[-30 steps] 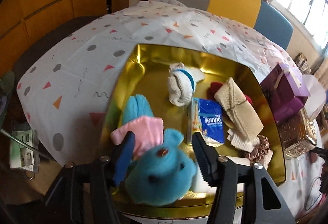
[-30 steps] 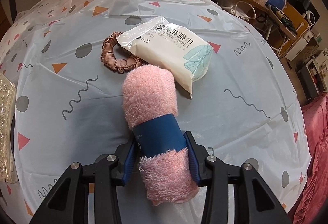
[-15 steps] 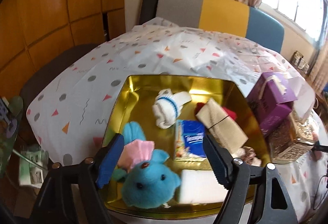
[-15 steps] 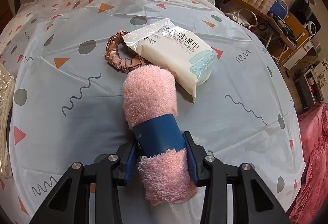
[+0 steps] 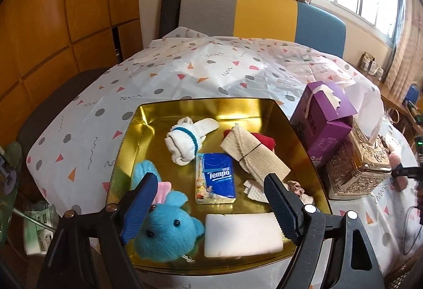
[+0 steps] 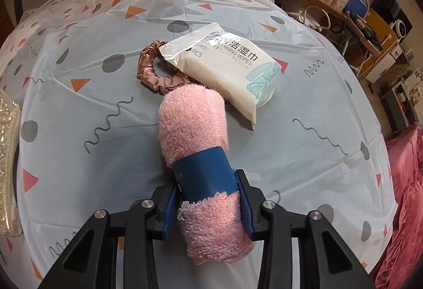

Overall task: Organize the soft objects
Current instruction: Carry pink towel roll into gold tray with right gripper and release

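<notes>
Right tool (image 6: 207,200) clamped narrow on a rolled pink terry towel with a dark blue paper band (image 6: 197,138), gripped at the band, far end pointing away over the surface (image 6: 304,156); beyond its tip a brown satin scrunchie (image 6: 152,69), half covered by a white pack of cleaning wipes (image 6: 227,64).

Left tool (image 5: 211,203) spread wide, holding nothing, above the near edge of a gold metal tray (image 5: 132,135); left finger hides part of a blue plush toy (image 5: 165,229); tray also holds a white foam block (image 5: 242,234), blue Tempo tissue pack (image 5: 215,181), rolled white sock (image 5: 186,139), beige cloth bundle (image 5: 253,154); red item beneath it unclear.
</notes>
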The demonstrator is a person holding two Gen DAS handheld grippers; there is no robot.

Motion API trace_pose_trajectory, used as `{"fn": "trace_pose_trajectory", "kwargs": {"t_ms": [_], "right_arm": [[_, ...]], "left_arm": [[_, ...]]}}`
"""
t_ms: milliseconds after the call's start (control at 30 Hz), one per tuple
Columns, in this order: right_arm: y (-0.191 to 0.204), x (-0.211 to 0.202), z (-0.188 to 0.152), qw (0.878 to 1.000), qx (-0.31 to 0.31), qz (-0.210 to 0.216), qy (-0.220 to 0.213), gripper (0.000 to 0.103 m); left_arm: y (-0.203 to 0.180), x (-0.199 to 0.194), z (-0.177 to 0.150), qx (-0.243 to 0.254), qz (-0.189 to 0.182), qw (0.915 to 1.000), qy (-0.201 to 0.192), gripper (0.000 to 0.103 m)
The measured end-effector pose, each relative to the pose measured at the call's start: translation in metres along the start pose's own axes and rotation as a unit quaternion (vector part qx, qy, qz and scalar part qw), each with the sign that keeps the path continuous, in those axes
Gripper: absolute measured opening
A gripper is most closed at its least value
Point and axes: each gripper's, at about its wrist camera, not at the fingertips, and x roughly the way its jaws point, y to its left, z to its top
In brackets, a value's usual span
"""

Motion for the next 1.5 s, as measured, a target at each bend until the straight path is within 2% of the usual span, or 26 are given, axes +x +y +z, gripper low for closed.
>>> {"fn": "trace_pose_trajectory", "kwargs": {"t_ms": [233, 367, 500, 667, 833, 1033, 1233, 1333, 1500], "right_arm": [[0.028, -0.004, 0.001, 0.998, 0.009, 0.054, 0.016, 0.039], [0.048, -0.013, 0.010, 0.997, 0.011, 0.071, 0.002, 0.038], [0.063, -0.033, 0.024, 0.995, 0.015, 0.094, -0.023, 0.038], [0.091, -0.077, 0.051, 0.991, -0.007, 0.116, -0.071, 0.038], [0.131, -0.133, 0.075, 0.980, -0.041, 0.146, -0.132, 0.038], [0.190, -0.198, 0.083, 0.955, -0.104, 0.198, -0.195, 0.038], [0.267, -0.244, 0.058, 0.919, -0.195, 0.257, -0.226, 0.038], [0.308, -0.244, 0.035, 0.902, -0.244, 0.291, -0.204, 0.038], [0.377, -0.207, -0.018, 0.873, -0.333, 0.339, -0.113, 0.038]], "left_arm": [[-0.004, -0.001, -0.005, 0.004, -0.011, 0.9999, 0.004, 0.083], [-0.003, -0.002, -0.006, 0.004, -0.015, 0.9999, 0.004, 0.083], [-0.001, -0.001, -0.007, 0.001, -0.018, 0.9998, 0.004, 0.083], [0.004, 0.000, -0.009, -0.005, -0.021, 0.9998, 0.007, 0.083], [0.007, 0.001, -0.009, -0.009, -0.022, 0.9997, 0.007, 0.083], [0.014, 0.003, -0.011, -0.019, -0.022, 0.9995, 0.010, 0.083], [0.028, 0.002, -0.011, -0.037, -0.012, 0.9992, 0.005, 0.083], [0.037, 0.001, -0.011, -0.046, -0.005, 0.9989, 0.002, 0.083], [0.050, 0.001, -0.012, -0.064, 0.003, 0.9980, 0.001, 0.083]]}}
